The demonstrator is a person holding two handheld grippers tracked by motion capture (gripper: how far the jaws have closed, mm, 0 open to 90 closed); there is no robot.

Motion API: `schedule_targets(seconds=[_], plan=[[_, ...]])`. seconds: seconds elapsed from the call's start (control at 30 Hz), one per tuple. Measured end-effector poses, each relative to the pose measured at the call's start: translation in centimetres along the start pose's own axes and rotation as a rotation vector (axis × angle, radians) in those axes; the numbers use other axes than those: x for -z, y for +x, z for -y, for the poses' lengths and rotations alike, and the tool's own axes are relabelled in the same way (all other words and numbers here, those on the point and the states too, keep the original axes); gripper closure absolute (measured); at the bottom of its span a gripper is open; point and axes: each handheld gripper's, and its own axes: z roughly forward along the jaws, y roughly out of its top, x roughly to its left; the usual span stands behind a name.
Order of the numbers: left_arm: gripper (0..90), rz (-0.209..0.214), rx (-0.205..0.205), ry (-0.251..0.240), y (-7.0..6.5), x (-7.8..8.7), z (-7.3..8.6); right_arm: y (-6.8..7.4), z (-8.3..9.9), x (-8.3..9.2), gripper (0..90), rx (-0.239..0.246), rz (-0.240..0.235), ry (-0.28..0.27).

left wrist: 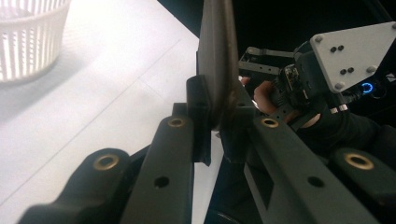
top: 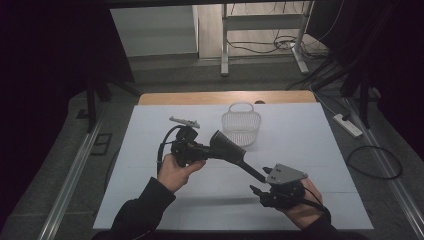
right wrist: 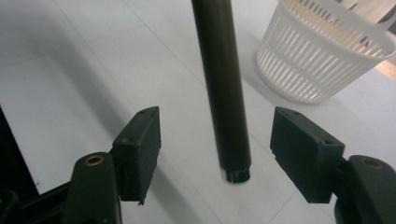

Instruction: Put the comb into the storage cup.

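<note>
The left gripper [left wrist: 215,135] clamped the brush [top: 227,146] head; the right gripper [right wrist: 215,156] stood released around its handle, probably untouched. Withdrawing straight back seemed safest.

Black brush [top: 231,147] in left gripper [top: 204,150]

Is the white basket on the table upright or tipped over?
Upright: the white basket stands on the table, rim and handle up; its inside looks empty.
</note>
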Motion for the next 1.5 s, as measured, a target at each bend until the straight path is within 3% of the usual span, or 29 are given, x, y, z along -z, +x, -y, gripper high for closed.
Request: schedule_targets(seconds=[0.47,1.27,1.5], plan=[[83.0,-0.056,-0.029,-0.016,0.4,0.6,-0.6,-1.0,0.6,0.1,21.1,-0.074,-0.063,0.045],[83.0,-0.146,-0.056,-0.036,1.2,2.0,-2.8,-3.5,2.8,1.1,3.8,-0.203,-0.086,0.083],[83.0,-0.159,-0.050,-0.048,1.5,2.5,-3.4,-3.7,3.5,1.3,0.5,-0.204,-0.076,0.096]])
